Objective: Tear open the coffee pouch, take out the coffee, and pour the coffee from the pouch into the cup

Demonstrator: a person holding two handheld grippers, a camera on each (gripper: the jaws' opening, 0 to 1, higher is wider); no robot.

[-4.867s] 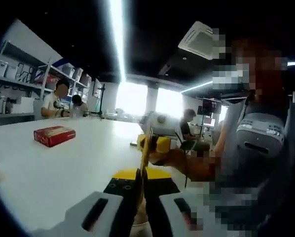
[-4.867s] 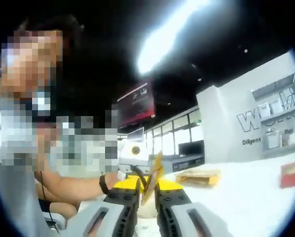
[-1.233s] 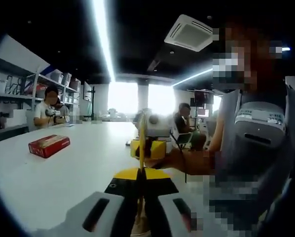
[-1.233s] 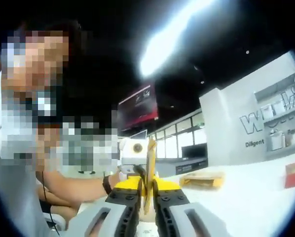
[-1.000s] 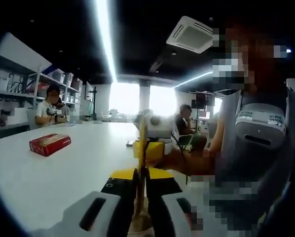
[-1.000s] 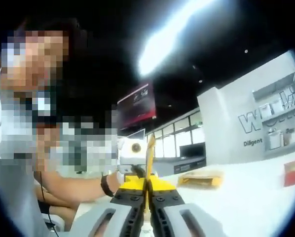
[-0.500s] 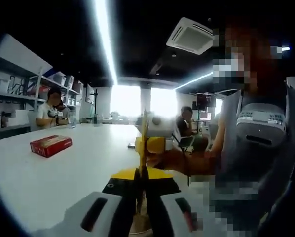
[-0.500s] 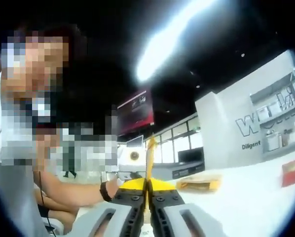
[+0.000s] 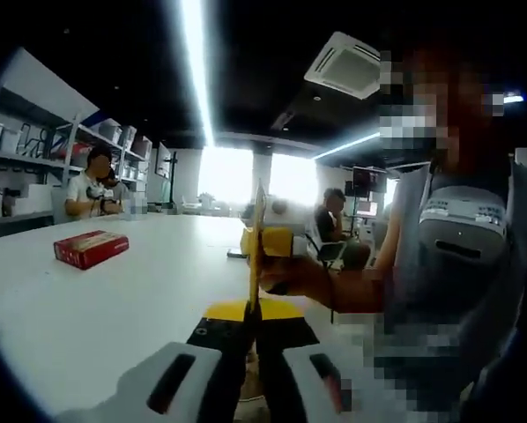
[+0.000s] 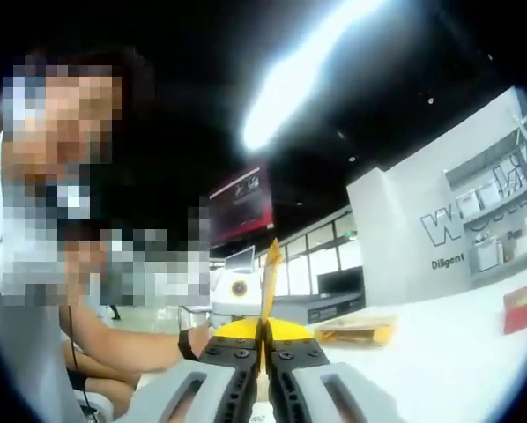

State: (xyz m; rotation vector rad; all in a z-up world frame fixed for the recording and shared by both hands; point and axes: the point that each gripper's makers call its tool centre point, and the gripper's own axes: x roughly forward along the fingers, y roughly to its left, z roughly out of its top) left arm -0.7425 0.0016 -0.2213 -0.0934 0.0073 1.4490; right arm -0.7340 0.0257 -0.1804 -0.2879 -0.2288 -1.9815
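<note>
The coffee pouch (image 9: 256, 247) is a thin yellow sachet, seen edge-on and upright above the white table (image 9: 114, 308). My left gripper (image 9: 250, 313) is shut on its lower part. The right gripper (image 9: 268, 241), with a hand (image 9: 294, 278) on it, pinches the pouch higher up from the far side. In the right gripper view the pouch (image 10: 269, 282) rises as a narrow yellow strip out of my right gripper (image 10: 263, 333), whose jaws are pressed together on it. The pouch's contents are hidden.
A red box (image 9: 90, 248) lies on the table to the left, also seen as the red box (image 10: 523, 304) at the far right. A flat yellow packet (image 10: 356, 330) lies on the table. The person's torso (image 9: 457, 264) is close by; seated people (image 9: 87, 185) are beyond.
The right gripper's jaws have closed tight on the pouch, which now stands straight instead of tilted. Both grippers have lifted slightly with the pouch held between them.
</note>
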